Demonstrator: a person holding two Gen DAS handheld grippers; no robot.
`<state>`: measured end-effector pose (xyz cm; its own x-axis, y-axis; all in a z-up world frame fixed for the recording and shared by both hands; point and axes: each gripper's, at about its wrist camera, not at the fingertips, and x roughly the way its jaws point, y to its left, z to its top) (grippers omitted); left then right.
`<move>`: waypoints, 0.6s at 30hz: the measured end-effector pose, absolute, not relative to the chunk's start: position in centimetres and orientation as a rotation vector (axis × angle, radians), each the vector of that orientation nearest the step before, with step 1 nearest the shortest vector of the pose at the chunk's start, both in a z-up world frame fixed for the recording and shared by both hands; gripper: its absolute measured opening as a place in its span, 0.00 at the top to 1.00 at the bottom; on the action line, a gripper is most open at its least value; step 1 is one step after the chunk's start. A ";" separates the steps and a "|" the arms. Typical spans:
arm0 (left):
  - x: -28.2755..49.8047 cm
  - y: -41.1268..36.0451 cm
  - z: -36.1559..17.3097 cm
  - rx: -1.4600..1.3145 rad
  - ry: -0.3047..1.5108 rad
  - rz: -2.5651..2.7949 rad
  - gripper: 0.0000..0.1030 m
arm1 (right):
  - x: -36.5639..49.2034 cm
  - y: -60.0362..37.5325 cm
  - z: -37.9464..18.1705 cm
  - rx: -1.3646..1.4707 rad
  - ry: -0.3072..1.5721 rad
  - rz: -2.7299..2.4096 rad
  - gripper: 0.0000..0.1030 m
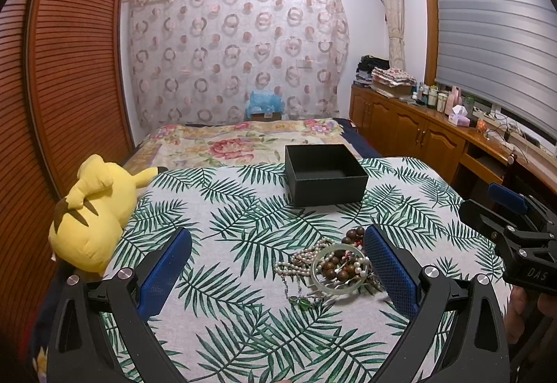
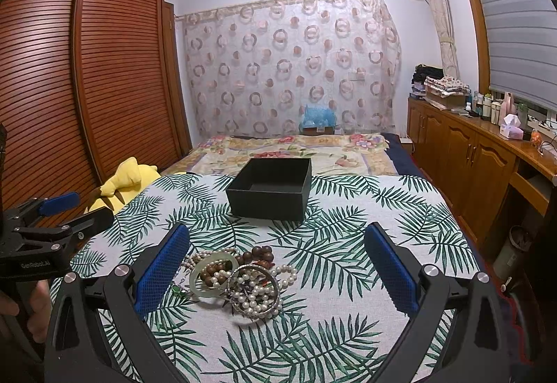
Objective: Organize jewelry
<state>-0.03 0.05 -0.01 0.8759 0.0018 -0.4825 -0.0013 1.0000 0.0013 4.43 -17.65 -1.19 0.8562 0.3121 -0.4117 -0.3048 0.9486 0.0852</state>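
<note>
Both pairs of jaws stood wide apart and held nothing: the left gripper (image 1: 278,264) hung low over the leaf-print cloth (image 1: 222,209) with the jewelry pile (image 1: 327,268) lying toward its right finger, and the right gripper (image 2: 278,264) hovered with the same pile (image 2: 236,282) toward its left finger. By my reading the sorting had not yet begun, since the black box (image 2: 269,188) beyond the pile looked empty; the next move called for closing on a single piece and lifting it clear of the tangle without dragging its neighbours. In the heap I counted one pale green bangle (image 2: 210,275), one silvery bangle (image 2: 256,292), one string of brown wooden beads (image 2: 257,254) and one green pendant (image 2: 180,290); the pearl strands were too tangled to count. One yellow plush toy (image 1: 90,212) lay beside the cloth.
</note>
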 end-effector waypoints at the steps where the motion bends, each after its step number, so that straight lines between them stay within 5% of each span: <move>1: 0.0 0.0 0.0 0.000 0.504 0.001 0.07 | 4.4 -17.6 -1.2 0.018 0.436 0.325 0.02; 18: 0.7 -0.8 -2.0 0.000 0.534 -0.014 0.07 | 5.1 -17.2 -2.4 0.011 0.459 0.342 0.02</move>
